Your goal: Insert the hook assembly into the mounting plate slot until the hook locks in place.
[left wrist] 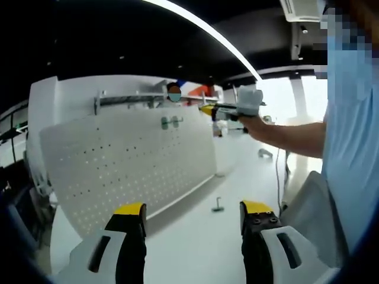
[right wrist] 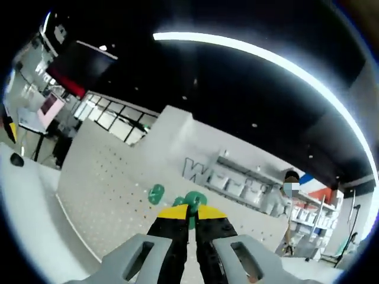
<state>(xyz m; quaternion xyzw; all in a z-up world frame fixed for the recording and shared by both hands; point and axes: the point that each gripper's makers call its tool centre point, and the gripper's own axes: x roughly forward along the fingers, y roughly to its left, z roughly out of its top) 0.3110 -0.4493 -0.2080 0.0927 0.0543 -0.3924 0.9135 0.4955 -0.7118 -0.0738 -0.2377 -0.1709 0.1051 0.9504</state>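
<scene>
— Right gripper view: right gripper (right wrist: 190, 213) with yellow tips nearly together, only a thin slit between. Pressed up against the green hook assembly (right wrist: 194, 201) on the pegboard mounting plate (right wrist: 100, 177); cannot tell whether actually pinched or merely touched.

— Left gripper view: left gripper (left wrist: 192, 213) spread wide, nothing between the yellow tips, nothing touched. Hovering above the white table (left wrist: 195, 236).

— Beyond the right tips?

— A second green piece (right wrist: 156, 193) just beside the hook assembly, on the same plate. Bare perforated plate stretching off to the left, down to its lower edge at the table.

— And from the left side?

— Plate (left wrist: 118, 160) standing tilted on the table, green hook assembly (left wrist: 170, 122) high up near the top edge. Right gripper (left wrist: 208, 110) reaching in from the right, close beside that green piece, held by a gloved hand (left wrist: 249, 102). Small metal hook (left wrist: 218, 205) lying loose on the table, well apart from the plate's lower edge. Open tabletop between the tips and the plate.
</scene>
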